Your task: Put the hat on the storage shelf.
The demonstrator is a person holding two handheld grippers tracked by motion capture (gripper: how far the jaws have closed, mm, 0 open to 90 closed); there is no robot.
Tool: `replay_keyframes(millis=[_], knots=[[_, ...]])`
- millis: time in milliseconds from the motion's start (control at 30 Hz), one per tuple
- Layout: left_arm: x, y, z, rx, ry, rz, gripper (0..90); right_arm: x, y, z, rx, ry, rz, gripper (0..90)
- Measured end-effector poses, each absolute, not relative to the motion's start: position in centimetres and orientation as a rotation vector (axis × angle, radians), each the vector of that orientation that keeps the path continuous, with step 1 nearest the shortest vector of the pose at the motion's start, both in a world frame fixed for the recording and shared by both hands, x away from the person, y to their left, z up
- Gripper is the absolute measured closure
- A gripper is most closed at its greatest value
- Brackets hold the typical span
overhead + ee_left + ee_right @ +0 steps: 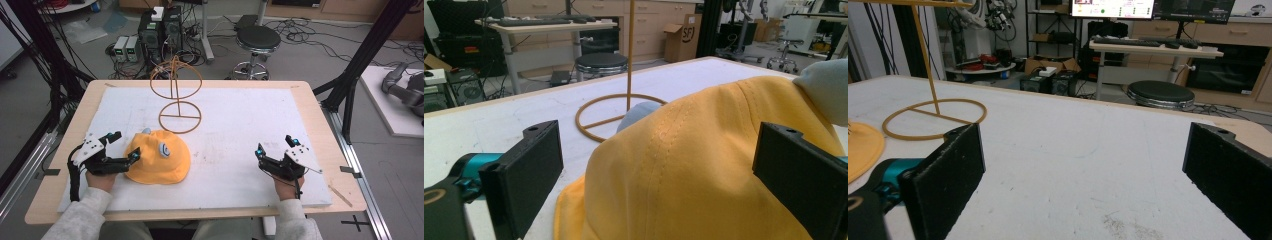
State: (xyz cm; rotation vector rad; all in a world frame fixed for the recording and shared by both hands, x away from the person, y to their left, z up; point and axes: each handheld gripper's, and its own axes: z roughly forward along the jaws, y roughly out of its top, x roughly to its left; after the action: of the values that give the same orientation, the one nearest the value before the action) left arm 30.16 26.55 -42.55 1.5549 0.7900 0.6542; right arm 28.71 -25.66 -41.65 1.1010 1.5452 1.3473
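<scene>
A: Which step was in hand, starting nearest the person?

B: The approach to a grasp. The left gripper point(121, 146) had its fingers point(526, 172) spread wide apart with nothing clamped; the yellow hat point(159, 157) lay flat on the counter point(240, 125), its near edge sitting between those fingers. One finger seemed to touch the brim, though contact could not be told for certain.

A: And the other hand?

B: The right gripper point(274, 146) rested well apart from the hat, fingers point(945, 177) likewise wide open over bare counter, holding nothing. From its own view the hat's brim just showed off beyond its left finger.

A: What stood beyond the fingers?

B: Past the hat, farther from the left fingers, stood the wire hat stand point(176, 95), its ring base on the counter and its rounded frame upright. Base and hat looked near each other, not touching.

A: So the next move?

B: Probably closing the left fingers on the brim. The cloth was soft and would likely sag, so the right gripper might need to come across and take the opposite edge before lifting it over the stand's frame.
</scene>
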Motion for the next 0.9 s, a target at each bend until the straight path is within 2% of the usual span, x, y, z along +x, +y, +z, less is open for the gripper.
replay_keyframes(millis=[600,900], knots=[[31.2,24.9,-42.1,1.575,0.772,0.635,6.6,28.7,-25.7,-41.6,1.093,1.538,1.344,2.8],[31.5,24.1,-42.1,1.604,0.746,0.632,18.2,28.7,-25.7,-41.6,1.093,1.537,1.348,2.9]])
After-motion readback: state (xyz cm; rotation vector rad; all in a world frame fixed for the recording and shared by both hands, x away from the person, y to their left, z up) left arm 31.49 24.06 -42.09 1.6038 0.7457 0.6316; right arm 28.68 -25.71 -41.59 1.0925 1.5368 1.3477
